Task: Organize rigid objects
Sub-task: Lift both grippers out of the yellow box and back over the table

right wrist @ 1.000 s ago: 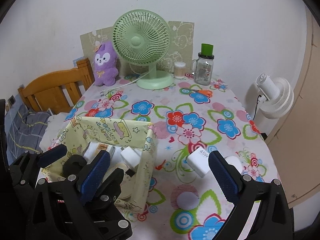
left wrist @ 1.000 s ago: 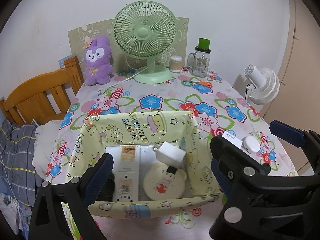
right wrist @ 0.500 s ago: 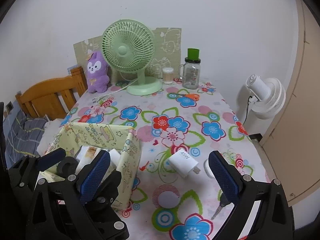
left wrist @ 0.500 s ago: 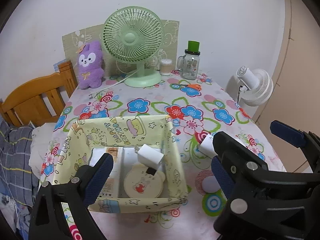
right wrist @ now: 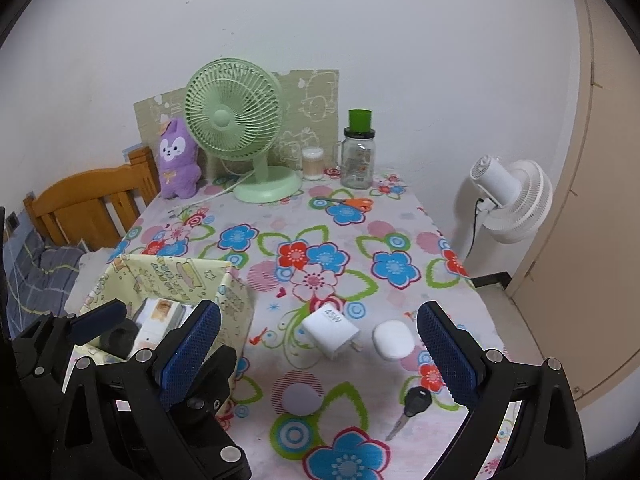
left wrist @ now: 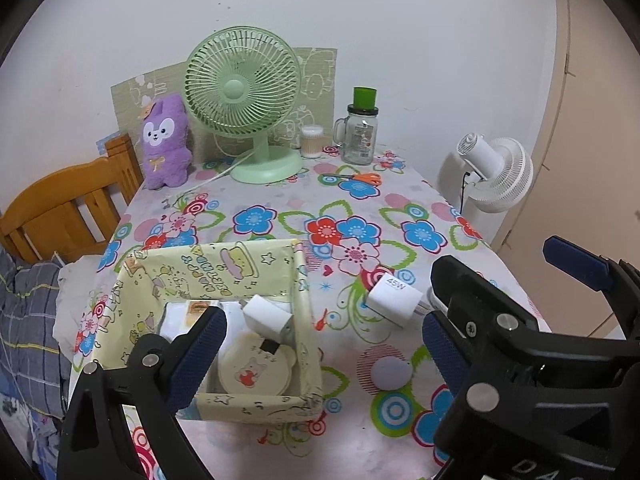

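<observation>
A smooth printed floral tablecloth (right wrist: 360, 240) covers the table. The yellow box (left wrist: 248, 264) looks wrapped in glossy cartoon paper. The white charger (right wrist: 330, 330) and oval case (right wrist: 394, 339) are smooth plastic, faintly shiny. The key (right wrist: 408, 412) has a metal blade and black plastic head. Gripper pads (right wrist: 446, 354) are blue, finely textured rubber on matt black plastic. The purple toy (left wrist: 164, 140) is fuzzy plush; the jar (left wrist: 358, 140) is clear glass; the bed frame (left wrist: 68, 208) is varnished wood.

Both cameras drawn back and rightward since a second ago: yellow box (left wrist: 208, 280) now sits lower-left, 45W charger (right wrist: 330, 330) fully exposed, with white oval case (right wrist: 393, 339) and black-headed key (right wrist: 412, 406) newly in right-wrist view.
</observation>
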`<action>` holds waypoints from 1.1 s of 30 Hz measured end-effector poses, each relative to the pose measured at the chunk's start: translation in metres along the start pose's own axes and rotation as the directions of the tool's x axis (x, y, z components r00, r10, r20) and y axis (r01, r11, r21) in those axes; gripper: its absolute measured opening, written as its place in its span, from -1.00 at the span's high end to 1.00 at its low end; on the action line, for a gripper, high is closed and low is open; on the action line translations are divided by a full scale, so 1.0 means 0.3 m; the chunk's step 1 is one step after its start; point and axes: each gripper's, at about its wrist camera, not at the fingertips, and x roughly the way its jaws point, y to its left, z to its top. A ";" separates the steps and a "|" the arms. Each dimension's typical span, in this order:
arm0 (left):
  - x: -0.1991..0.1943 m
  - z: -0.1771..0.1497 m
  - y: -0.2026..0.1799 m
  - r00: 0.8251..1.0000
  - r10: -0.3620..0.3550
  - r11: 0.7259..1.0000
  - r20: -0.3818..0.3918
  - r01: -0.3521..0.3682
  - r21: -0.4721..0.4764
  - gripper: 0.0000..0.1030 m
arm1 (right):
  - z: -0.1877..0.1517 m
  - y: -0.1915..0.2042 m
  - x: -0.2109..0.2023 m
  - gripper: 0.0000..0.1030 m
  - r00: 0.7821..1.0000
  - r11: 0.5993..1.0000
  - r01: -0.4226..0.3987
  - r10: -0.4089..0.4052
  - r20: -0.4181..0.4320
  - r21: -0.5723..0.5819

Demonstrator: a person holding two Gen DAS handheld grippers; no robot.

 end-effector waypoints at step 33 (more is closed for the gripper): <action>0.116 -0.052 -0.261 0.998 -0.056 0.997 -0.028 0.057 0.045 -0.93 | -0.094 -0.275 0.056 -0.94 0.999 0.999 0.043 -0.043 -0.012 0.019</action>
